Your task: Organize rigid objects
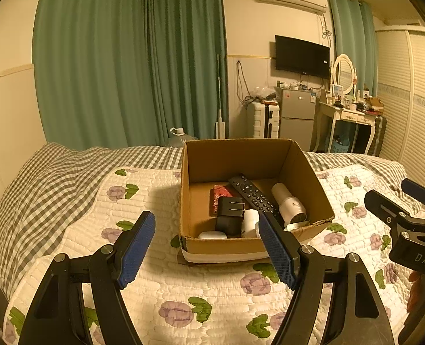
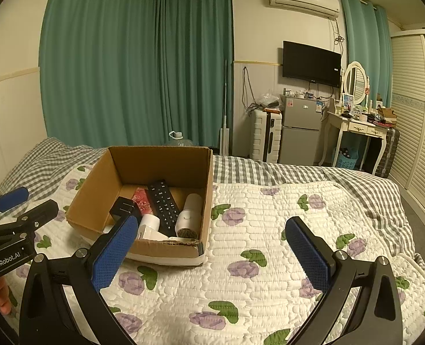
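Note:
An open cardboard box stands on the quilted bed; it also shows in the right wrist view. Inside lie a black remote, a black plug adapter, a red packet, a white cylindrical device, a small white bottle and a white case. My left gripper is open and empty, just in front of the box's near wall. My right gripper is open and empty, to the right of the box, above the quilt.
The floral quilt covers the bed, with a checked sheet beyond it. Behind the bed are green curtains, a water jug, a suitcase, a small fridge and a dressing table.

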### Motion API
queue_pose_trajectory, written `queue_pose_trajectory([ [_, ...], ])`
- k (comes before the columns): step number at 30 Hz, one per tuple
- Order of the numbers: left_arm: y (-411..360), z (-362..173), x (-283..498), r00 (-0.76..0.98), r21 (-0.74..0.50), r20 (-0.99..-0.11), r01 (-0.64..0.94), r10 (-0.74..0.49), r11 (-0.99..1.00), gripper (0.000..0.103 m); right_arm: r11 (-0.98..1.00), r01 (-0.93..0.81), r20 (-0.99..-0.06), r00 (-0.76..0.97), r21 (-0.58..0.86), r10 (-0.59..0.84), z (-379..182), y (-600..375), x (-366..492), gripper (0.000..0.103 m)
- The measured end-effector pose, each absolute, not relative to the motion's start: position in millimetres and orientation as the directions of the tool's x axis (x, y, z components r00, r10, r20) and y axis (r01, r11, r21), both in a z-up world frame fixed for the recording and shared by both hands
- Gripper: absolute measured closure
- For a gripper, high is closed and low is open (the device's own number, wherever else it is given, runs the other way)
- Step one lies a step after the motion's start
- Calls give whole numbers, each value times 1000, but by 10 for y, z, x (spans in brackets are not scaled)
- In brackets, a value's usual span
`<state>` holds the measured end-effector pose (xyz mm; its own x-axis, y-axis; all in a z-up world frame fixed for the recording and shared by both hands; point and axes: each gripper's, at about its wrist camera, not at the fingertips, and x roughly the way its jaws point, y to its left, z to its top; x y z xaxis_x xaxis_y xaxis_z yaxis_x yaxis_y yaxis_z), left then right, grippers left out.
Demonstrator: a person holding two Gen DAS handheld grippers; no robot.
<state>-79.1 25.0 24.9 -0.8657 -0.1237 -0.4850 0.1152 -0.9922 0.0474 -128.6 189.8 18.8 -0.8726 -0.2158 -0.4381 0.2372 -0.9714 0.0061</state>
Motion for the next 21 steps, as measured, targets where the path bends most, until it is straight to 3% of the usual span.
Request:
queue_pose_trajectory([
  [21, 310, 235, -788, -865, 52, -491, 92, -106, -994, 26, -971, 239, -446, -869, 1, -215, 172, 1876, -1301, 0],
])
